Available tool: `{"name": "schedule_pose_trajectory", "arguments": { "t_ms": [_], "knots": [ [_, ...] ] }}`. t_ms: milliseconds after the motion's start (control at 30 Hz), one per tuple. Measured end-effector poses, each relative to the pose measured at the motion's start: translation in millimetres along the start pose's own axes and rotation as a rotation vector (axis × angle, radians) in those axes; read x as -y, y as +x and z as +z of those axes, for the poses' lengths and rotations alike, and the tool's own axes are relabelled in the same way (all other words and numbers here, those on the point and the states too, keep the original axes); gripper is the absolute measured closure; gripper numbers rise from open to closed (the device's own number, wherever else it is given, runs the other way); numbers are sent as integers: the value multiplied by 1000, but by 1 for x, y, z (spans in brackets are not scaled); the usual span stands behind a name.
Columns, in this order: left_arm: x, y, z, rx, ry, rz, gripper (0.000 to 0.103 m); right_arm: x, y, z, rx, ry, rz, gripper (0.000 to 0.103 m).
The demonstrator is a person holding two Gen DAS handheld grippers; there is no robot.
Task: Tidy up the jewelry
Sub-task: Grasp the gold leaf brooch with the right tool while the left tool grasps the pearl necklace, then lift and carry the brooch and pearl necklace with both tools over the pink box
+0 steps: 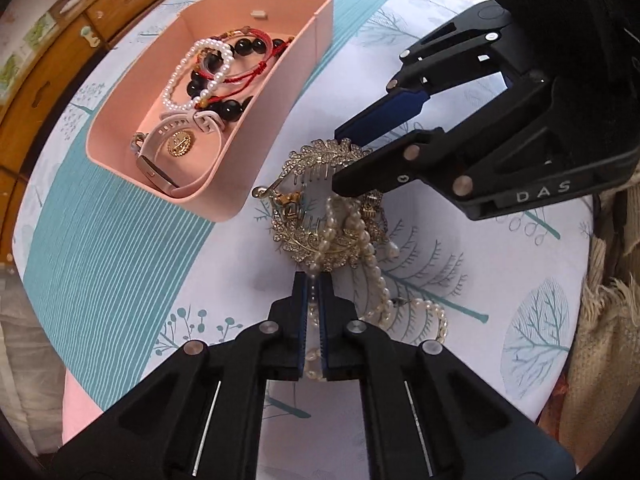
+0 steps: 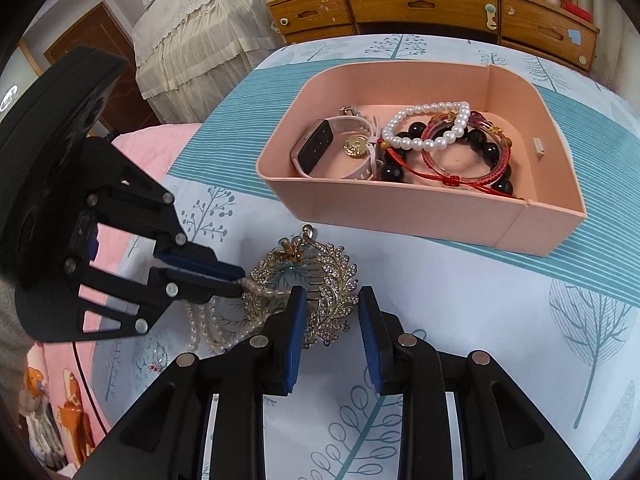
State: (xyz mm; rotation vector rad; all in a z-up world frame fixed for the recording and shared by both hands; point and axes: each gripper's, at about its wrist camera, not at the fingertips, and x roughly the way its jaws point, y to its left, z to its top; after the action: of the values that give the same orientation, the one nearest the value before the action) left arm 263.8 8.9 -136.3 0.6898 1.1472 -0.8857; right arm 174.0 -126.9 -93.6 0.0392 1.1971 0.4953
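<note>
A pink box (image 1: 256, 168) (image 2: 536, 232) on the tablecloth holds a pearl bracelet (image 2: 420, 142), black bead bracelets, red cord bracelets, a smartwatch (image 2: 316, 148) and a gold pendant. In front of it lies a tangle: a pearl necklace (image 1: 372, 264) (image 2: 208, 320) over gold rhinestone leaf hair combs (image 1: 320, 160) (image 2: 340, 300). My left gripper (image 1: 314, 280) (image 2: 240, 278) is shut on the pearl necklace. My right gripper (image 2: 332, 300) (image 1: 340, 160) is open, its jaws on either side of a leaf comb.
A round table with a white and teal tree-print cloth (image 2: 520, 340). A wooden drawer cabinet (image 2: 420, 4) stands beyond the table. A pink bedspread (image 2: 152, 152) lies at the left. A burlap cloth (image 1: 600, 360) lies at the table's right edge.
</note>
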Motion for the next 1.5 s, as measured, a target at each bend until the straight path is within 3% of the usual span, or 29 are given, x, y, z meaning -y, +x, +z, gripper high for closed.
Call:
{"name": "schedule_pose_trajectory", "arguments": {
  "t_ms": [167, 600, 967, 1233, 1500],
  "knots": [
    [9, -22, -8, 107, -63, 53, 100, 0, -4, -1, 10, 4, -6, 77],
    [30, -125, -1, 395, -160, 128, 100, -12, -45, -16, 71, -32, -17, 77],
    [26, -228, 8, 615, -368, 239, 100, -14, -103, -31, 147, -55, -66, 77],
    [17, -269, 33, 638, -468, 373, 100, 9, -153, -5, 261, -1, -128, 77],
    [-27, -230, 61, 560, -598, 409, 100, 39, -192, 33, 351, 64, -166, 77]
  ]
}}
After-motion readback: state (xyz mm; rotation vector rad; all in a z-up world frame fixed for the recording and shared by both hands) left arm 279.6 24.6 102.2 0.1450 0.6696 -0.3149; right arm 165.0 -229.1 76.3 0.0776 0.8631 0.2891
